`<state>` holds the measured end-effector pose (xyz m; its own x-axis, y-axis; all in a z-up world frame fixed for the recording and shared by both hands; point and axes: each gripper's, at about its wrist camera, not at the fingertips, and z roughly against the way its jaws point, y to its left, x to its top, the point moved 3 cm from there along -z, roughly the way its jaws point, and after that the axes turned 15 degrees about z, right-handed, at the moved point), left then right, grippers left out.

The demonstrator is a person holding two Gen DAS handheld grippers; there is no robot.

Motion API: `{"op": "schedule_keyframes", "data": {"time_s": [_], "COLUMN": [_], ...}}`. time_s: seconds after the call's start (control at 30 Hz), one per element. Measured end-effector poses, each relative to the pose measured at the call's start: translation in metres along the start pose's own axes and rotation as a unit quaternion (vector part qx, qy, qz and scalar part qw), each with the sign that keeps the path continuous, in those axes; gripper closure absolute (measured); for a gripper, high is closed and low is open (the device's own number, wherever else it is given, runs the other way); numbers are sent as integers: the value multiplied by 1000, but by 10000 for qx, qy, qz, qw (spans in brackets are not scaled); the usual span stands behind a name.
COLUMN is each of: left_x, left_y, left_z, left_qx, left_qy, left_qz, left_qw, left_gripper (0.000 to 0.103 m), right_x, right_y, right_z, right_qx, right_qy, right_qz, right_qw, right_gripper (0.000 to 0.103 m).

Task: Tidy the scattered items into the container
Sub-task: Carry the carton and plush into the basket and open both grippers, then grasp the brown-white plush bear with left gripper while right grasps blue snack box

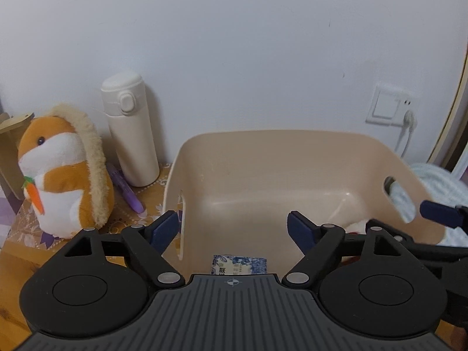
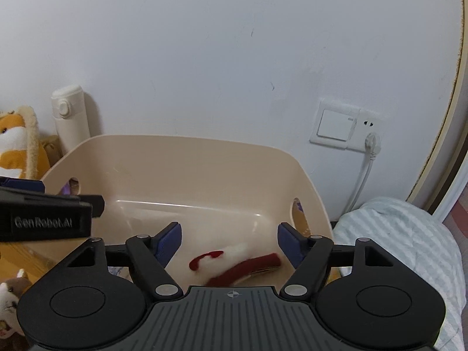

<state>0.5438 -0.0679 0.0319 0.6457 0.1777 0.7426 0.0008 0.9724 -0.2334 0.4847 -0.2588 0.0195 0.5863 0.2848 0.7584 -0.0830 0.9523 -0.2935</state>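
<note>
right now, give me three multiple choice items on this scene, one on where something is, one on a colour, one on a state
1. Where does the blue patterned packet lie?
A. inside the beige container
B. on top of the white bottle
C. on the striped bedding

2. What colour is the pen lying beside the plush hamster?
A. green
B. purple
C. black

3. How do the jaws of the right hand-held gripper stand?
A. shut on the red and white soft item
B. shut on the container's rim
C. open, gripping nothing

Answers:
1. A, the packet lies on the container's floor near its front wall.
2. B, its purple body shows between the hamster and the white bottle.
3. C, the blue pads stand wide apart and the red and white soft item lies loose in the container beyond them.
</note>
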Motion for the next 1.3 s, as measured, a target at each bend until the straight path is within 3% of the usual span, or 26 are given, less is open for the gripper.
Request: {"op": "schedule_keyframes", "data": {"time_s": [0.13, 0.2, 0.4, 0.47, 0.53, 0.63, 1.0, 1.13, 1.3], "left_x": [0, -4, -19, -28, -35, -49, -107, -116, -119], "left_y": [4, 8, 25, 31, 40, 54, 89, 97, 110], "left_z": [26, 43, 84, 95, 107, 120, 123, 111, 95], "left_qx": [-15, -16, -196, -206, -180, -180, -178, -161, -134], "left_qy": [-161, -324, -422, -461, -537, -567, -433, -327, -213], "left_qz": [-128, -189, -158, -297, -493, -733, -1433, -1402, -1263], "left_qw": [9998, 9993, 9988, 9983, 9972, 9955, 9886, 9894, 9917], "left_gripper": [19, 18, 17, 17, 17, 17, 17, 17, 17], "right_x": [-2, -4, -20, -26, -35, -53, -126, -144, -155], "right_y": [-4, -6, -10, -9, -10, -13, -43, -50, -40], "right_z": [28, 45, 94, 110, 126, 144, 155, 141, 126], "right_qx": [2, -22, -28, -69, -179, -316, -375, -271, -232], "right_qy": [-165, -288, -570, -637, -700, -793, -118, 218, 538], "right_qz": [-33, -31, -143, -140, -104, -90, -867, -1223, -1208], "right_qw": [9999, 9996, 9983, 9979, 9973, 9963, 9955, 9919, 9909], "right_gripper": [24, 16, 16, 14, 4, 2, 0, 0, 0]}}
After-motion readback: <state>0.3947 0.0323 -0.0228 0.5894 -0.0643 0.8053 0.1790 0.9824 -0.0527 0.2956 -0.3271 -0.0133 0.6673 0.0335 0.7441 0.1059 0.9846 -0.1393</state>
